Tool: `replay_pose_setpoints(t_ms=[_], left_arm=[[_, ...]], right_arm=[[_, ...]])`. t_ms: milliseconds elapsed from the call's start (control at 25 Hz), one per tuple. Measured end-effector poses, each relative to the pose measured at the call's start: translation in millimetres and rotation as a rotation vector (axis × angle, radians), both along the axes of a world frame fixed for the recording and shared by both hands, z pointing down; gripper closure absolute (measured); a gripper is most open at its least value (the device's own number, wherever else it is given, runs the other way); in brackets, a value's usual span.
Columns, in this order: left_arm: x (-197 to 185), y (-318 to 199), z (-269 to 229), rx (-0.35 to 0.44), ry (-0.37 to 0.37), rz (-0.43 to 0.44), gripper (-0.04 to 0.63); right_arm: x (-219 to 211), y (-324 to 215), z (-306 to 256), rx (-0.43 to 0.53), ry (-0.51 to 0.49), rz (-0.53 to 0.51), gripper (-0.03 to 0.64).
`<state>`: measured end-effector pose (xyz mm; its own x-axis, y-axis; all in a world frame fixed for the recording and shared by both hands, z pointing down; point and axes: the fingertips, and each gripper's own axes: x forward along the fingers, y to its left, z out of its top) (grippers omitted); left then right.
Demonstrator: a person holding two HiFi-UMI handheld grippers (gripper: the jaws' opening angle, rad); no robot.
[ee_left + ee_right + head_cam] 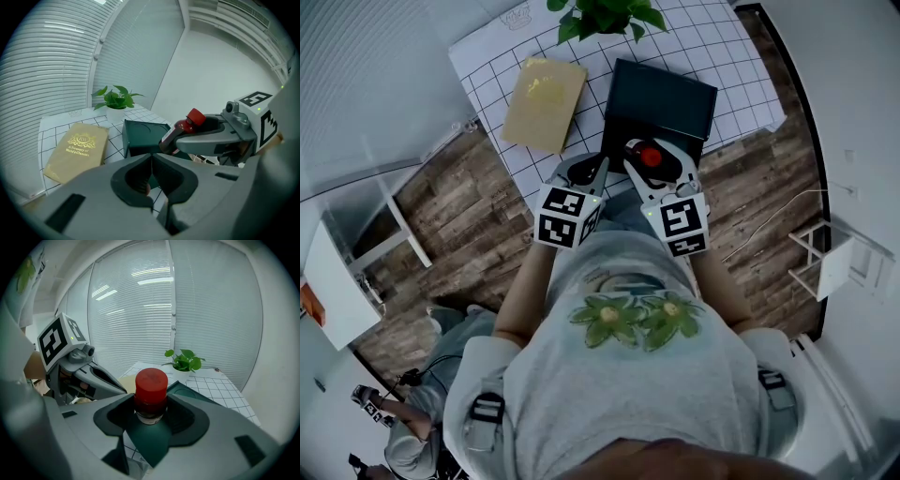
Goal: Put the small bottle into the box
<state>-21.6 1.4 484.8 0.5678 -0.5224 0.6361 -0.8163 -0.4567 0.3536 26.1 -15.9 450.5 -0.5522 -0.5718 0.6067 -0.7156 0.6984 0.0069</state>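
A small dark bottle with a red cap (151, 394) is clamped upright between the jaws of my right gripper (649, 157); it shows as a red cap (650, 156) in the head view and as a tilted bottle (180, 131) in the left gripper view. A dark green box (661, 103) lies on the gridded table just beyond the right gripper, also seen as the box (143, 136) and the box (187, 397). My left gripper (598, 170) hangs beside the right one with its jaws closed together and nothing in them (151, 161).
A tan book (545, 101) lies left of the box on the white gridded table (727, 56). A potted plant (605, 14) stands at the far edge. Window blinds run behind the table. Wood floor surrounds it, with a white shelf (830, 258) at right.
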Motion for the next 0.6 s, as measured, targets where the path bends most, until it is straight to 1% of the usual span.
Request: replay_pose_setpoints(t_ms=[600], left_arm=[[-2,-8,12,-0.033,0.000,0.010,0.588]], right_arm=[[-4,-12,17,-0.030,0.020,-0.010,0.399]])
